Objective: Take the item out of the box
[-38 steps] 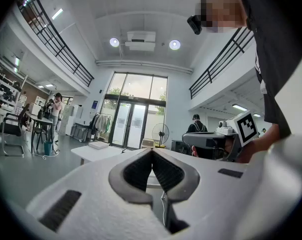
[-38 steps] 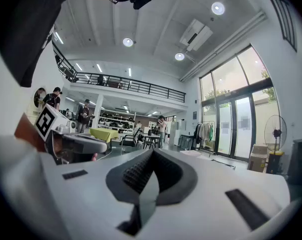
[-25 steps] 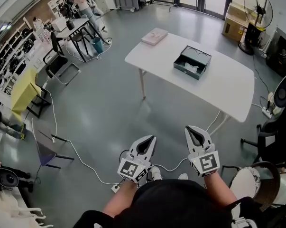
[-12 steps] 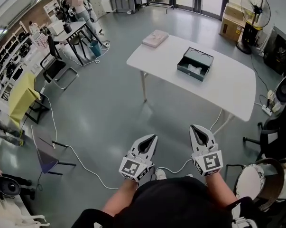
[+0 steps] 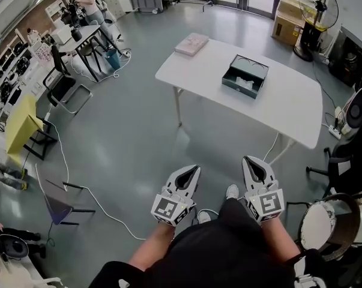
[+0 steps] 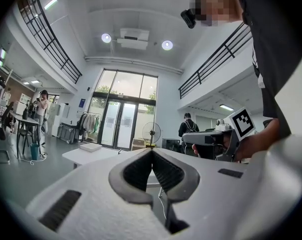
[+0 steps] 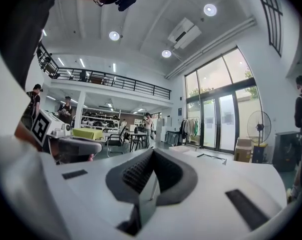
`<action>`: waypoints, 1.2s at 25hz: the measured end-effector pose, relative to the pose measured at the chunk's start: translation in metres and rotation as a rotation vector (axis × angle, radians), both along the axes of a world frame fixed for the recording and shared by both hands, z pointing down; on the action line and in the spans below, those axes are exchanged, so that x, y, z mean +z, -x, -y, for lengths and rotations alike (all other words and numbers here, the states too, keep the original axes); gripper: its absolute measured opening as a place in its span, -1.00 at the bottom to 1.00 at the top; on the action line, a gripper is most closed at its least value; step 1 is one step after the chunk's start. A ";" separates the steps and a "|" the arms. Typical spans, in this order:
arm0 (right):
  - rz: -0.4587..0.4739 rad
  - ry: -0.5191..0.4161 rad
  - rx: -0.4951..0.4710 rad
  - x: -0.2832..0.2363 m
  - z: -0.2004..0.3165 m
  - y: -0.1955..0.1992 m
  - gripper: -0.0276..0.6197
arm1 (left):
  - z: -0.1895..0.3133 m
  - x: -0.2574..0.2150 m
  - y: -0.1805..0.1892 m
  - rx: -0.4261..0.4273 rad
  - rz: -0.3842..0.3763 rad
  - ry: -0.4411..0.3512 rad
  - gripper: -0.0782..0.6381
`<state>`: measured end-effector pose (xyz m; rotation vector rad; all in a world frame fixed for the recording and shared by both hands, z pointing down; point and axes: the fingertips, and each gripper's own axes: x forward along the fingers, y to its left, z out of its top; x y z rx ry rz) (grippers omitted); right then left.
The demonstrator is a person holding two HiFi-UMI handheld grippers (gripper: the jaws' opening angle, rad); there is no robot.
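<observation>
The job has not begun. The dark green open box (image 5: 245, 77) sits on the white folding table (image 5: 289, 108), well away from the person. A pale item (image 5: 245, 85) lies inside it (too small to name). The white left gripper (image 5: 192, 169) and the white right gripper (image 5: 251, 159) are both squeezed closed on nothing.

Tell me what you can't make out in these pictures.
- The item in the box: head view, too far and small to identify.
- The pink thing on the table: head view, too small to name.
- Most of the table, left gripper view: hidden behind the left gripper.
</observation>
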<state>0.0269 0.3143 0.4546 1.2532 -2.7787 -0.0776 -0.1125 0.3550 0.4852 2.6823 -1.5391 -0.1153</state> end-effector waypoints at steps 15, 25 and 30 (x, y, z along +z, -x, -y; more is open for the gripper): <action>0.014 0.022 0.023 0.011 0.165 -0.023 -0.90 | 0.152 0.014 -0.014 0.018 0.030 0.050 -0.75; 0.041 0.027 -0.070 0.009 0.264 -0.041 -0.90 | 0.262 0.014 -0.049 0.013 0.051 0.078 -0.75; 0.017 0.035 -0.099 0.015 0.303 -0.050 -0.90 | 0.311 0.015 -0.062 0.009 0.062 0.076 -0.75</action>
